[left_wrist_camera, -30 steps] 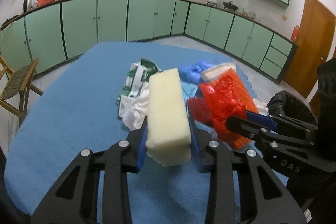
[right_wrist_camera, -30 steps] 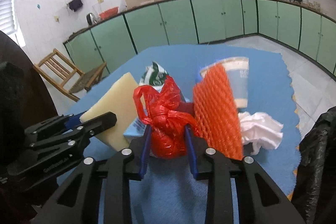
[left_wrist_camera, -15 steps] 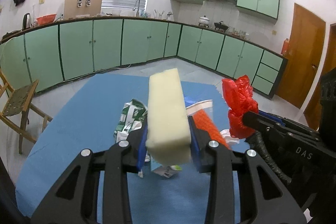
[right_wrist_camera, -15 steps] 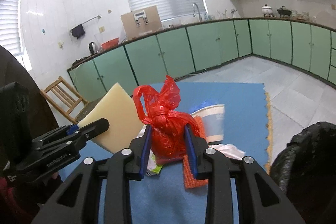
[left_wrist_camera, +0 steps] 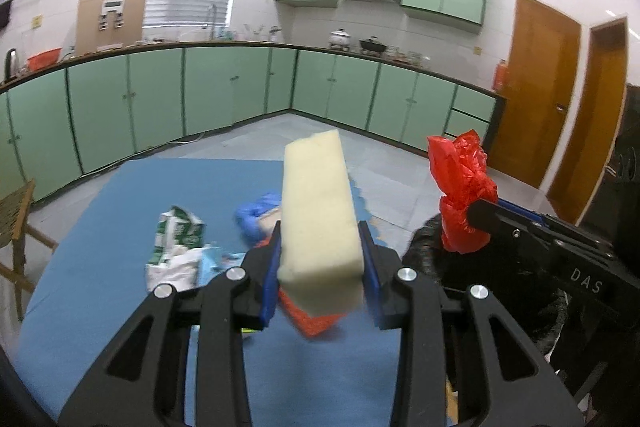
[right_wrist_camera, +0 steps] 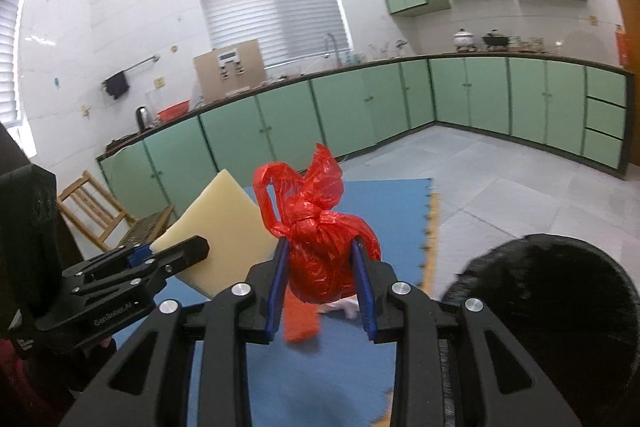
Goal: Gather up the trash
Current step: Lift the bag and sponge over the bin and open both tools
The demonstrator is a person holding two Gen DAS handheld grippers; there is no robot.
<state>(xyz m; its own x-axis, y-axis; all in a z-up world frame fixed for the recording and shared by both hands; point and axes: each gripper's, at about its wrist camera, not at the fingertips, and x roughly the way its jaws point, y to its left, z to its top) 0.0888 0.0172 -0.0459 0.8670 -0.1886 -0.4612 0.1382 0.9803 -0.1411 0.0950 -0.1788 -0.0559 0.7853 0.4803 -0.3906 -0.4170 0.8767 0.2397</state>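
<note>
— What are you carrying in each tool?

— My left tool [left_wrist_camera: 320, 259] is clamping a pale foam block [left_wrist_camera: 318, 211] between its blue pads, and the block is sticking out forward past the tips, lifted clear of the blue mat [left_wrist_camera: 120, 211]. My right tool [right_wrist_camera: 320, 277] is squeezing a knotted red bag [right_wrist_camera: 320, 239], its loose top and loop handle standing up above the jaws.

— Where are the two loads sitting against each other?

— Side by side in the air. From the right camera I am seeing the block to the left of the bag, with the left tool's fingers [right_wrist_camera: 176, 259] crossing in front of it. From the left camera the bag is hanging to the right of the block, up against the black bin bag [left_wrist_camera: 424, 251].

— And the bin bag from the other side?

— It is filling the lower right of the right view, its dark mouth [right_wrist_camera: 540, 299] just beside my right tool.

— What is lying on the mat?

— A green-and-white wrapper [left_wrist_camera: 176, 243], something blue and crumpled [left_wrist_camera: 256, 215], an orange mesh piece [right_wrist_camera: 300, 323] showing under both loads, and a bit of white paper [right_wrist_camera: 344, 307] beside it. Beyond the mat I am seeing grey tiles, green cabinets [left_wrist_camera: 224, 91] and a wooden chair [right_wrist_camera: 104, 219].
</note>
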